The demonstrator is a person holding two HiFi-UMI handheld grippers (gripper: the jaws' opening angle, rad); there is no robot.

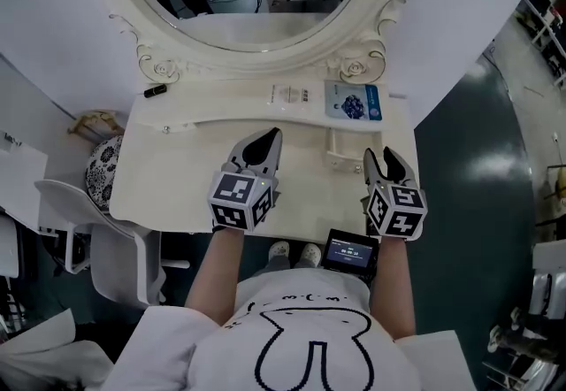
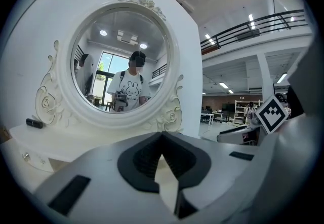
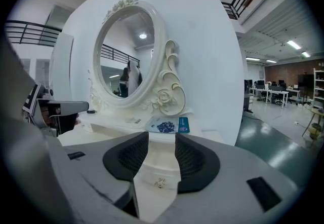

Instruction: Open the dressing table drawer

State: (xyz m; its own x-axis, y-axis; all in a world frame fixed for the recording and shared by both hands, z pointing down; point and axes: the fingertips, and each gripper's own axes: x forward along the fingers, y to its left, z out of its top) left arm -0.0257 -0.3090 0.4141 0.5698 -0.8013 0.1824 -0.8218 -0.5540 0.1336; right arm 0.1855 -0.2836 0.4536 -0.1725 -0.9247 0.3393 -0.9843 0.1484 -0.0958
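Hovering both grippers over the dressing table (image 1: 177, 177), drawer not gripped.

Left gripper (image 1: 270, 134) (image 2: 162, 134): jaws were clenched tip to tip, nothing between them. Right gripper (image 1: 380, 157) (image 3: 162, 139): jaws stood released and well apart, touching nothing; the drawer (image 1: 340, 150) (image 3: 152, 192) and its knob (image 3: 160, 183) showed through the gap, beyond the pads. In the head view both forearms entered from six o'clock and both grippers pointed toward twelve o'clock, at the mirror (image 1: 354, 62), tilted slightly downward. The drawer sat under the raised shelf, between the two grippers, at about ten o'clock from the right gripper's tips. Its knobbed front faced six o'clock, with the front's long axis running nine to three. Whether it was pulled out could not be determined.
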